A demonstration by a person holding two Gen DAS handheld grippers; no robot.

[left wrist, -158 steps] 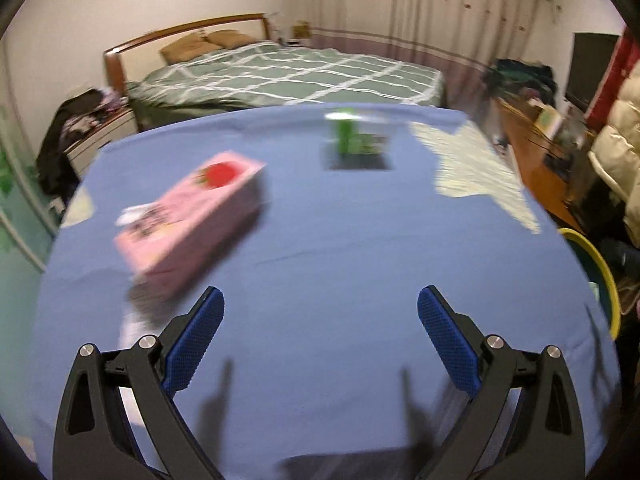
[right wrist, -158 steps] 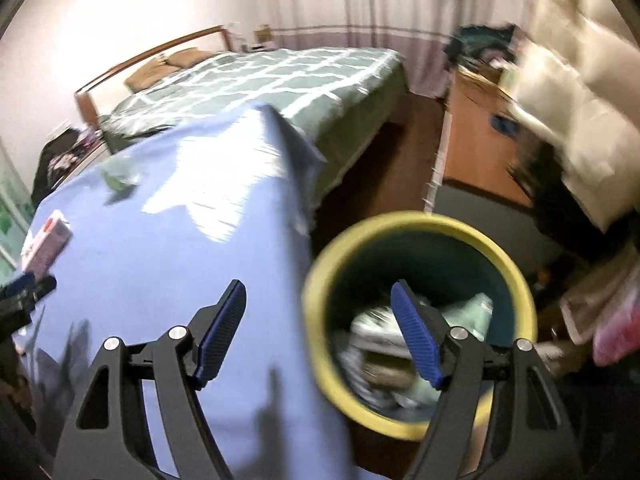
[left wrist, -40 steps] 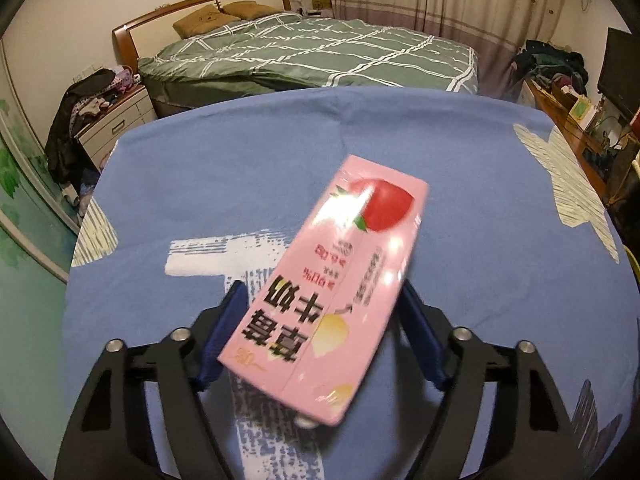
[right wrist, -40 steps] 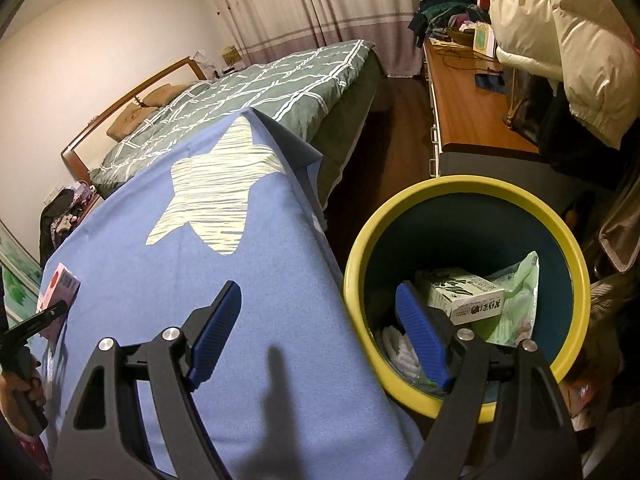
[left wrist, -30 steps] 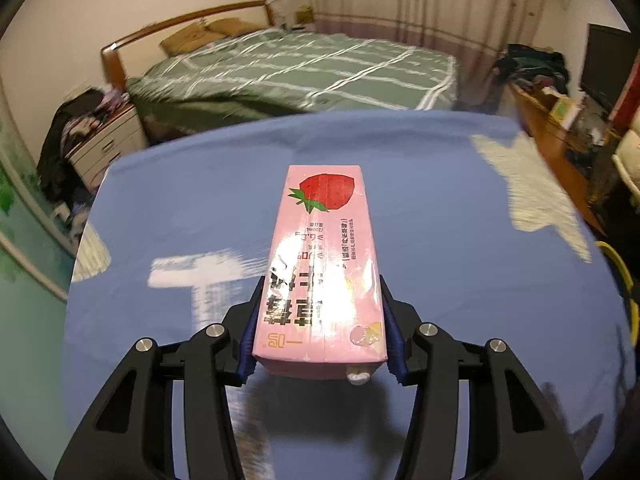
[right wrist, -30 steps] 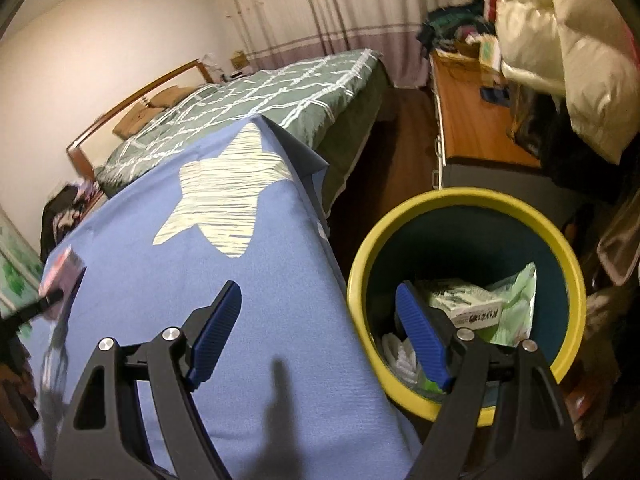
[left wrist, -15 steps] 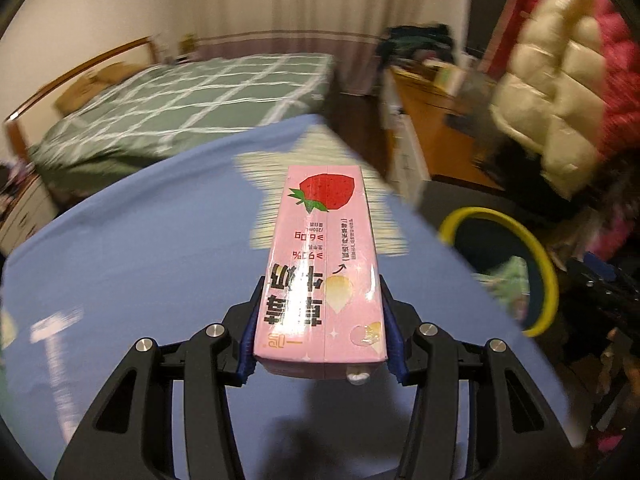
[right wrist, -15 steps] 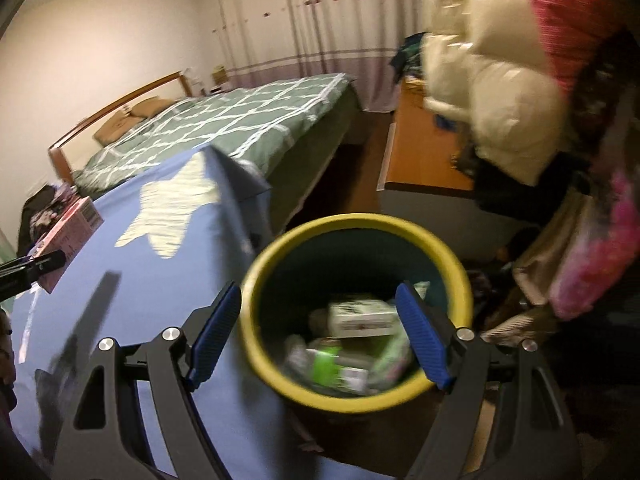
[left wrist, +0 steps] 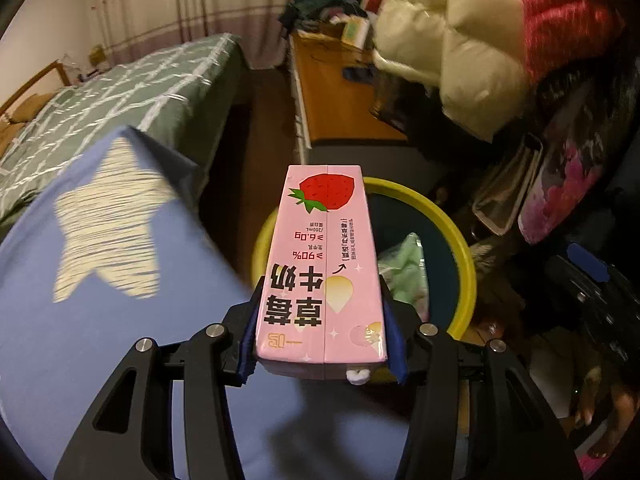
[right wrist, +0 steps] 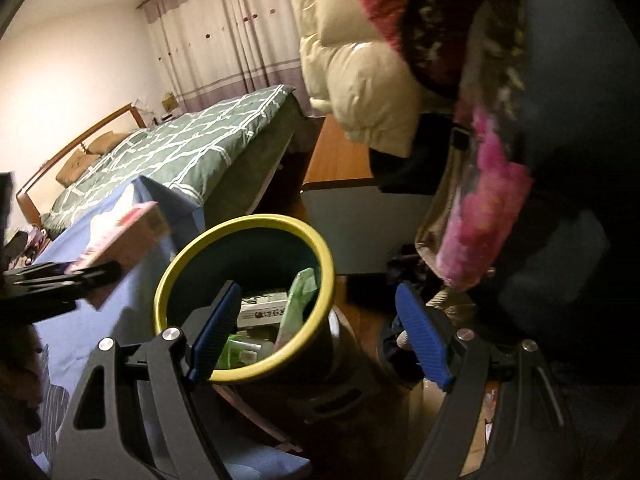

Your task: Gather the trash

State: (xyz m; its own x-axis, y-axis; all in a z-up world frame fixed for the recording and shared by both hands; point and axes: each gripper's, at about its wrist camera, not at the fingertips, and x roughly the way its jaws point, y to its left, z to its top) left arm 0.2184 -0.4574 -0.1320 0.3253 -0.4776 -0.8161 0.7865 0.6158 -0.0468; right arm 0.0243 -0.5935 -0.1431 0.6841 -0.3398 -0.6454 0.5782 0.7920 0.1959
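Observation:
A pink strawberry milk carton is clamped between the blue pads of my left gripper, which is shut on it. The carton's far end reaches over the near rim of the yellow-rimmed trash bin beside the blue-covered table. In the right wrist view the same carton and left gripper hang at the left, just short of the bin. My right gripper is open and holds nothing, above the bin's right edge. Several pieces of trash lie inside the bin.
Puffy white and red jackets hang close on the right. A wooden desk and a green checked bed stand behind the bin. A person's hand shows at the lower right, on the other gripper.
My left gripper has swung right with the carton, from over the middle of the table to the bin's edge. The right gripper has moved right, so the bin now lies at its left.

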